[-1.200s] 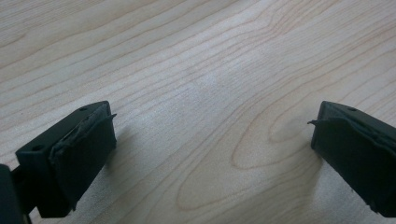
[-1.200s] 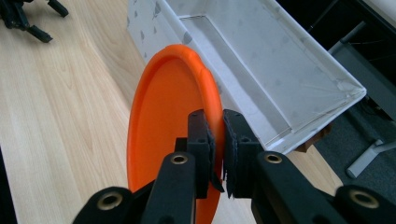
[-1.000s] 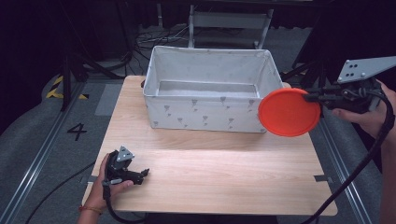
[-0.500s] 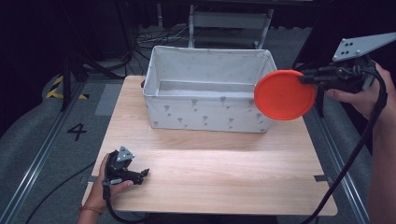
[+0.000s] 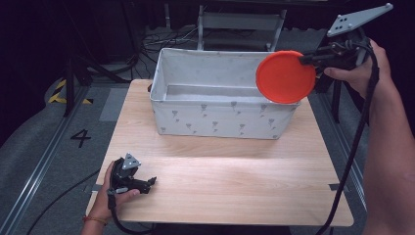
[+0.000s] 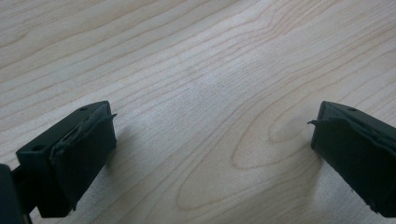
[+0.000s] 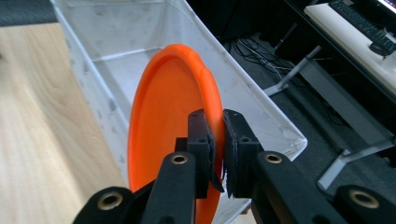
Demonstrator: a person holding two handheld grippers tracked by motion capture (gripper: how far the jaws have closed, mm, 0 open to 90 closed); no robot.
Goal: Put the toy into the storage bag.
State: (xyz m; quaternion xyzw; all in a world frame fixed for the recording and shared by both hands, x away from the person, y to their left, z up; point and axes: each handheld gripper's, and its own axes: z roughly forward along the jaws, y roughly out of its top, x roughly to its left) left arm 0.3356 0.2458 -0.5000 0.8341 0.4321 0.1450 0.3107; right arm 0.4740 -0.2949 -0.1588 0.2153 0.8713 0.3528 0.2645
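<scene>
An orange plate (image 5: 285, 77) hangs on edge above the right end of the white fabric bin (image 5: 215, 115). My right gripper (image 5: 307, 58) is shut on its rim, held in a hand at the upper right. In the right gripper view the plate (image 7: 163, 116) stands upright between the black jaws of the right gripper (image 7: 218, 142), over the bin's near corner (image 7: 280, 126). My left gripper (image 5: 149, 182) rests low on the wooden table (image 5: 230, 186) at the front left. In the left gripper view the left gripper (image 6: 210, 144) stands open with bare wood between its jaws.
The bin takes up the back half of the table and its inside looks bare. A dark floor with cables and metal stands (image 5: 235, 22) lies behind it. A desk with a keyboard (image 7: 355, 18) is off to the right. Black tape (image 5: 337, 186) marks the table's right edge.
My right gripper has carried the orange plate left and upward, from beside the bin's right end to above its right rim. The left gripper has stayed put.
</scene>
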